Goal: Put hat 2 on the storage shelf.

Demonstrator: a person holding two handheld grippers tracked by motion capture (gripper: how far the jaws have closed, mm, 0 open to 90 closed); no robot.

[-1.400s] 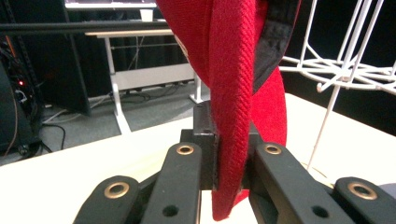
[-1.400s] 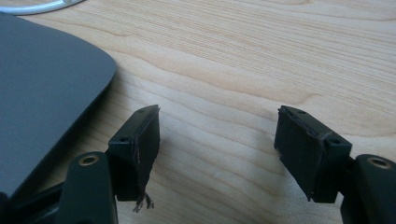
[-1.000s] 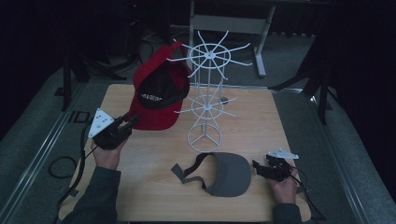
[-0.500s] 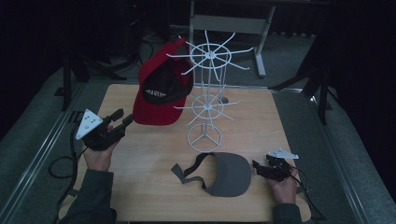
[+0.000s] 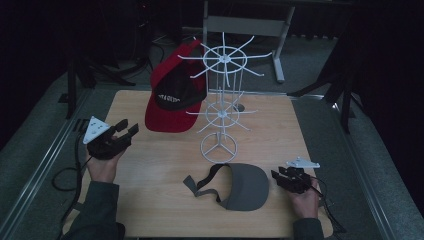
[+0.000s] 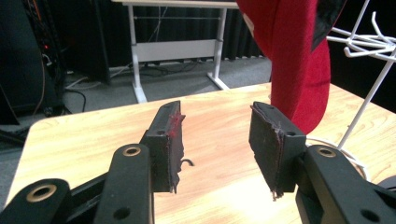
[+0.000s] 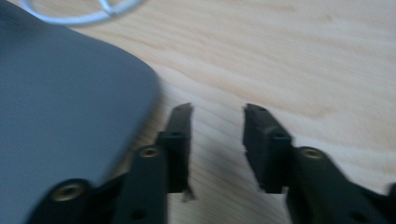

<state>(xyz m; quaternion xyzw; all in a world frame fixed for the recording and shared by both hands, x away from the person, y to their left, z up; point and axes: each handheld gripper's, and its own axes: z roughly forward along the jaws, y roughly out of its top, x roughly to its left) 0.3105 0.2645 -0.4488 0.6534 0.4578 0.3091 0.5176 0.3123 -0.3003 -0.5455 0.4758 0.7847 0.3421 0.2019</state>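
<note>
- The left gripper (image 5: 125,132) is held up over the near-left part of the wooden table (image 5: 165,210), its jaws apart with nothing between them, aimed right and far toward the red cap (image 5: 172,102).
- The left hand (image 5: 102,167) grips it from below, forearm coming in from the near edge.
- The right gripper (image 5: 280,177) lies low at the near right, jaws apart and empty, just beside the brim of the grey visor (image 5: 245,187).
- In the right gripper view, the visor (image 7: 60,88) sits just left of the jaws; whether they touch cannot be told.
- The red cap hangs on the white wire rack (image 5: 222,107), on its left arms, clear of the tabletop.
- The rack stands mid-table, its ring base just beyond the visor.
- In the left gripper view, the cap (image 6: 294,60) hangs beyond the right jaw.
- The room around is dark; a white desk frame (image 5: 245,25) stands beyond the table.
</note>
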